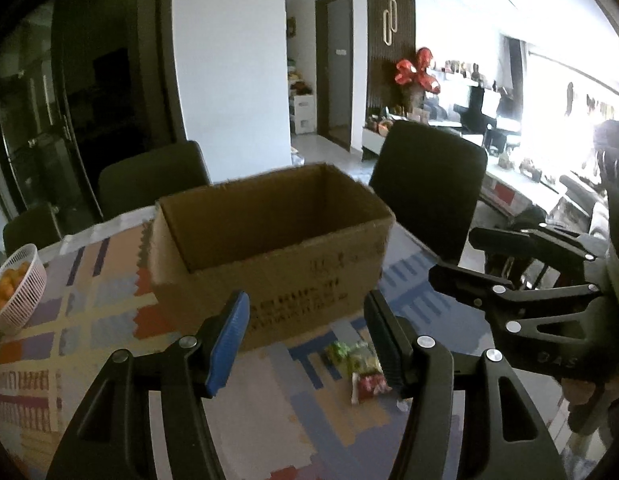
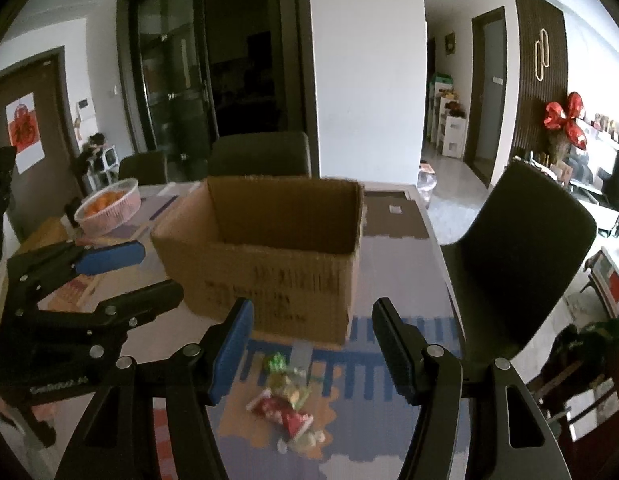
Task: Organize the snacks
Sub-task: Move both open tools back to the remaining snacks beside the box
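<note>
Left gripper point(image 1: 305, 340) spread, nothing between its pads. Right gripper point(image 2: 311, 350) also spread and empty, seen at 3 o'clock in the left view. Small pile of snack packets point(image 2: 287, 400) lay on the patterned tablecloth point(image 2: 393, 276) just past both sets of fingers, at 6 o'clock of the open cardboard box point(image 2: 265, 256). Pink basket of oranges point(image 2: 109, 204) sat at 10 o'clock of the box, well apart. Dark chairs point(image 2: 521, 252) stood around the table.
</note>
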A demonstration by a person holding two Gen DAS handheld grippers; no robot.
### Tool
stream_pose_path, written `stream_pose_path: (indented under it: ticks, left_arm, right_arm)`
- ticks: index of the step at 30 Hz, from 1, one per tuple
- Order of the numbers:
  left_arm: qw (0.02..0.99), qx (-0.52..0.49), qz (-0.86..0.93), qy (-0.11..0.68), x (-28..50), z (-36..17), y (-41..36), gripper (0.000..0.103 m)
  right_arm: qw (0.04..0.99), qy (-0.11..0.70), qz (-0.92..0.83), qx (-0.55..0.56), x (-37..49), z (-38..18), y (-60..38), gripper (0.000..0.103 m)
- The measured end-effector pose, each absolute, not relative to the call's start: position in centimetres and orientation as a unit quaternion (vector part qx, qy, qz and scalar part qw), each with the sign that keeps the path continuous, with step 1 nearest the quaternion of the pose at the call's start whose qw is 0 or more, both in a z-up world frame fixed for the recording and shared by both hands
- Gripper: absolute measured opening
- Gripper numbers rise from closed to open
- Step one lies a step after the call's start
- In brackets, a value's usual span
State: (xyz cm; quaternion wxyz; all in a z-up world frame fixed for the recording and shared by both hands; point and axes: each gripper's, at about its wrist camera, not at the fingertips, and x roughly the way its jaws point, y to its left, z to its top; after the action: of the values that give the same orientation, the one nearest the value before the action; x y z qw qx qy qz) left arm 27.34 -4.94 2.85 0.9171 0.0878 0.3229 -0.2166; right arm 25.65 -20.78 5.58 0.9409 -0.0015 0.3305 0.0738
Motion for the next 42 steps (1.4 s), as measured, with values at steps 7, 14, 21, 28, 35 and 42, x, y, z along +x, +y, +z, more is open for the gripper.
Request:
stream_pose_path:
  ticks: [7,14,21,28,35,42]
  left_arm:
    - [0.898,0.111,-0.237,0.354,26.2,-0.1,-6.0,0.059]
    - [0.877,0.145,-0.255,0.38,25.4,-3.1,-7.3,0.059]
    - [0.858,0.174,-0.288,0.389,25.5,-5.2,-8.2,0.059]
    - [0.832,0.153,-0.322,0.424,27.2,-7.7,-8.6,0.059]
    - [0.82,0.114,-0.338,0.448,28.3,-9.7,-8.6,0.056]
    - [0.808,0.079,-0.352,0.465,29.3,-11.1,-9.2,0.056]
  right_arm:
    - [0.927,0.367,0.075,-0.015,24.0,2.4,-20.8,0.062]
    - [0.908,0.413,0.074,-0.011,22.8,-1.4,-21.4,0.062]
    - [0.891,0.448,0.075,0.0,22.3,-4.5,-21.3,0.061]
    - [0.88,0.468,0.08,0.016,22.5,-6.7,-21.0,0.055]
    - [0.87,0.485,0.083,0.029,23.1,-8.1,-20.9,0.049]
    - [0.866,0.491,0.087,0.035,23.3,-8.7,-20.9,0.047]
